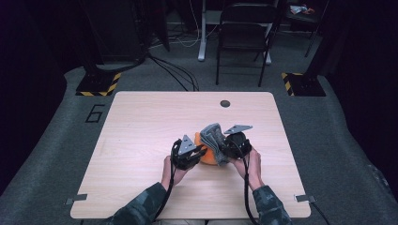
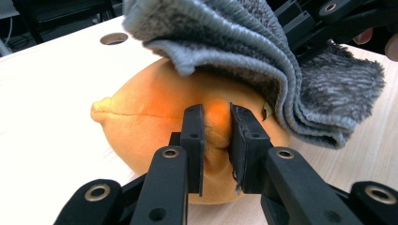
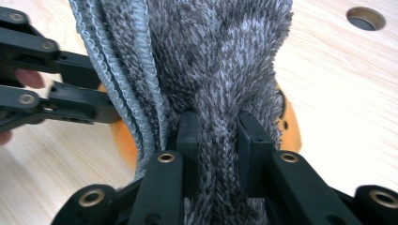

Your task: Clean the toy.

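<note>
Nearest the high camera are the person's two camouflage sleeves [image 1: 141, 211], rising from the near edge of the wooden table [image 1: 141, 122] toward an orange plush toy [image 1: 206, 157] that sits near the middle of the tabletop. Everything else gathers around that toy. The left gripper [image 1: 199, 151] comes at the toy from its left side, and in the left gripper view its jaws are clamped on a pinch of the orange fabric [image 2: 217, 126] — the soft skin bulges up between the two black pads. The toy rests on the table there, its pointed seam end [image 2: 101, 107] aimed away to the left of the picture.

Over the toy's top and far side hangs a grey fuzzy cloth [image 1: 215, 140], folded in thick layers; in the left gripper view its ribbed edge [image 2: 225, 51] droops onto the toy's crown. The right gripper [image 1: 228, 144] stands just to the right of the toy, and in the right gripper view its jaws are squeezed tight on a bunched fold of the cloth [image 3: 218, 140] — the pile is pressed into a narrow ridge between the pads. Beyond the toy, near the table's far edge, is a round cable hole [image 1: 225, 103], and past the table stands a dark folding chair [image 1: 244, 33].
</note>
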A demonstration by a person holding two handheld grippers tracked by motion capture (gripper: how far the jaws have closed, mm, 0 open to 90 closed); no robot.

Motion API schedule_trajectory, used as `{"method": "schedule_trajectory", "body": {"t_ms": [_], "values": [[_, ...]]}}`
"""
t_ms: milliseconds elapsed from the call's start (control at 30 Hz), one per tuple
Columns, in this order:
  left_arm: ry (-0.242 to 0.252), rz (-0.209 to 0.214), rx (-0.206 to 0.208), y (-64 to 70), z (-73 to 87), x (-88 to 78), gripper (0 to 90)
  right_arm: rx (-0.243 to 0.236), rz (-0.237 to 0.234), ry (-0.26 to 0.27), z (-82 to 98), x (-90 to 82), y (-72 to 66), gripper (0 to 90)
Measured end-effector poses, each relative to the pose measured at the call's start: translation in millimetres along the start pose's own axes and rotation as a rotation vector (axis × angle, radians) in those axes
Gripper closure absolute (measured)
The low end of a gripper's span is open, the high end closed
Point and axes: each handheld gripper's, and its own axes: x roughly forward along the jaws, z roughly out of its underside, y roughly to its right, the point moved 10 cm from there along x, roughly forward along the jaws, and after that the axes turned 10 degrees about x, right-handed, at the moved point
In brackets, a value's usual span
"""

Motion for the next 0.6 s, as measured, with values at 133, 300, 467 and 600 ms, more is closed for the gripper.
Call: {"method": "schedule_trajectory", "body": {"t_ms": [133,300,467,600], "values": [[0.002,0.004,-0.017,-2.9,1.5,-0.6,76.3,0.033,0.011,-0.002,1.4,0.2,10.8,73.6],[0.003,0.004,-0.02,-3.4,1.2,-0.3,76.2,0.065,0.013,-0.006,5.3,1.4,23.5,73.7],[0.006,0.009,-0.036,-4.5,2.5,-0.6,76.0,0.104,0.025,-0.016,9.6,3.8,36.1,73.7],[0.004,0.008,-0.03,-4.8,2.4,-0.7,75.9,0.124,0.044,-0.026,15.0,7.0,46.2,73.8]]}}
